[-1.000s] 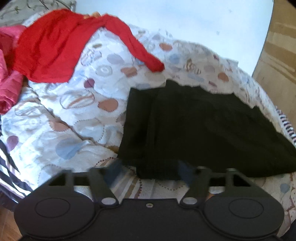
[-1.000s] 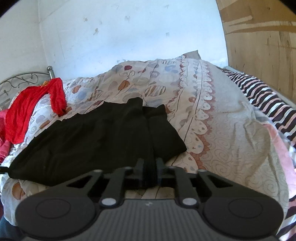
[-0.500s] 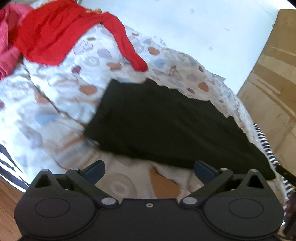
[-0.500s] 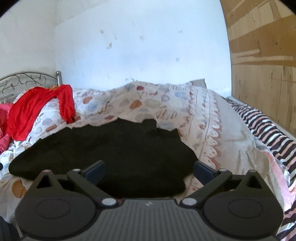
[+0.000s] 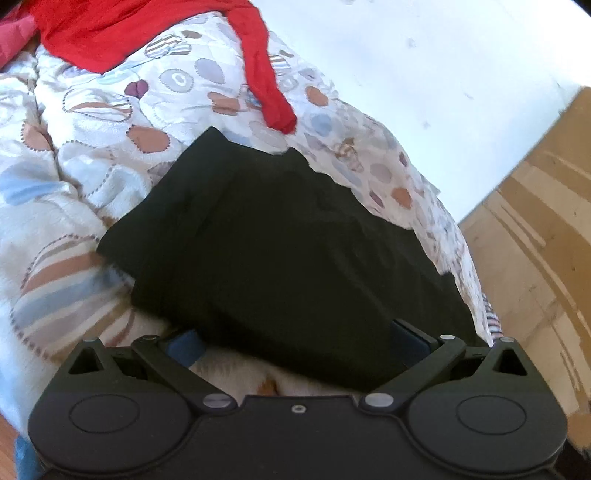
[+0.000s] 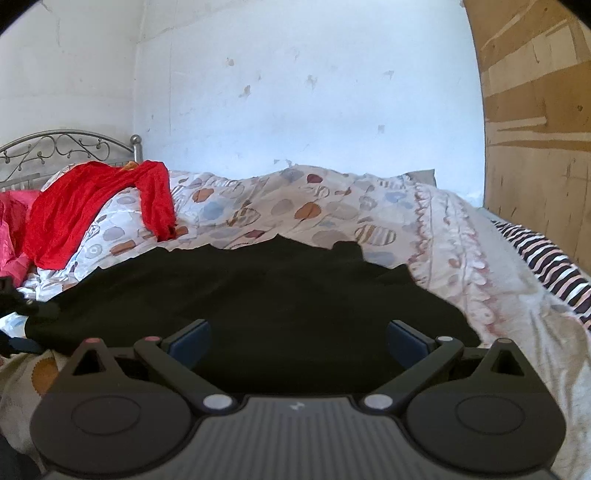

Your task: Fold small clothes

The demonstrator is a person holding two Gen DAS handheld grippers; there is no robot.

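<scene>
Left wrist view: the left gripper sits at the bottom of the frame with its jaws spread wide, having just opened, and grasping nothing. The near edge of the black garment lies between the two blue fingertips without being pinched. The garment lies flat on the patterned quilt, filling the centre of the frame. A red garment is draped across the upper left, one sleeve trailing down toward the black one but stopping short of it. A white wall fills the upper right; a wooden panel stands at the right edge.

Right wrist view: the right gripper occupies the bottom, jaws likewise just opened and released. The black garment spreads across the centre, directly beyond the fingertips; contact cannot be determined. The red garment lies at left below a metal headboard. A striped sheet shows at right, beside the quilt.
</scene>
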